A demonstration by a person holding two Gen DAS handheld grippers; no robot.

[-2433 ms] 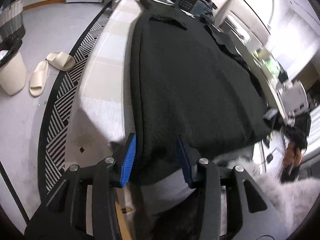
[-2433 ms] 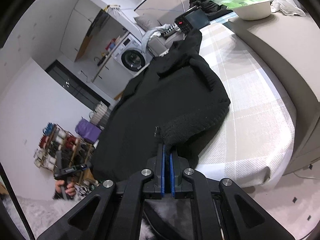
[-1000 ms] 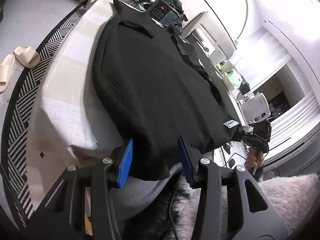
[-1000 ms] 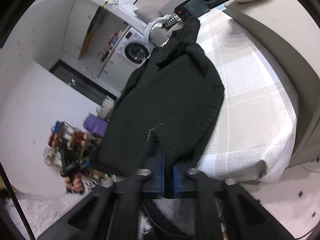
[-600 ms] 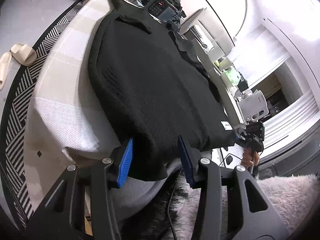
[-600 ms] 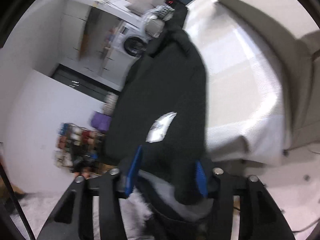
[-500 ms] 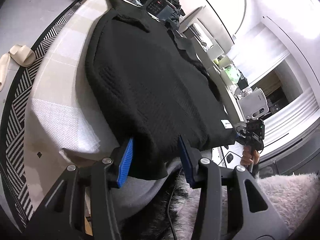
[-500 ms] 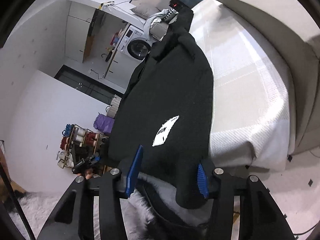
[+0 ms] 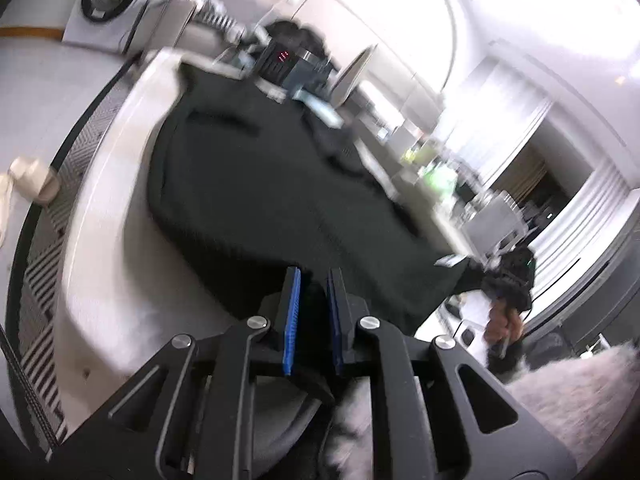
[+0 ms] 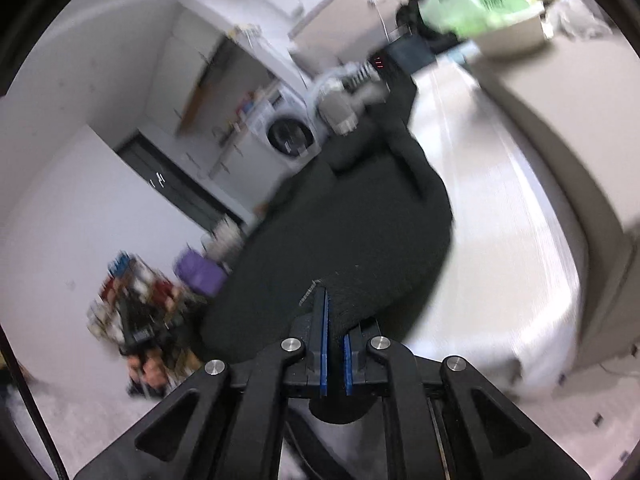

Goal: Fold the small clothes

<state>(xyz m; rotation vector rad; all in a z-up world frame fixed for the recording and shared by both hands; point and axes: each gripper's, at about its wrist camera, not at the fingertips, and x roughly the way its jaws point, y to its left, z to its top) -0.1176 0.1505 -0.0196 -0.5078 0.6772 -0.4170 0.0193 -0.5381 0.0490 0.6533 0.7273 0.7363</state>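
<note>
The black sweater [image 9: 260, 184] lies spread on the bed [image 9: 104, 216]. The left gripper [image 9: 312, 312] is closing on its near hem at 6 o'clock; the right gripper [image 10: 334, 344] pinches the other corner (both views blurred). Likely next: carry the hem toward 12 o'clock.

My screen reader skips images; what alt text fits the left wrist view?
The left claw is closing on the near hem of a black garment spread over a pale checked surface. A washing machine stands blurred behind.
</note>
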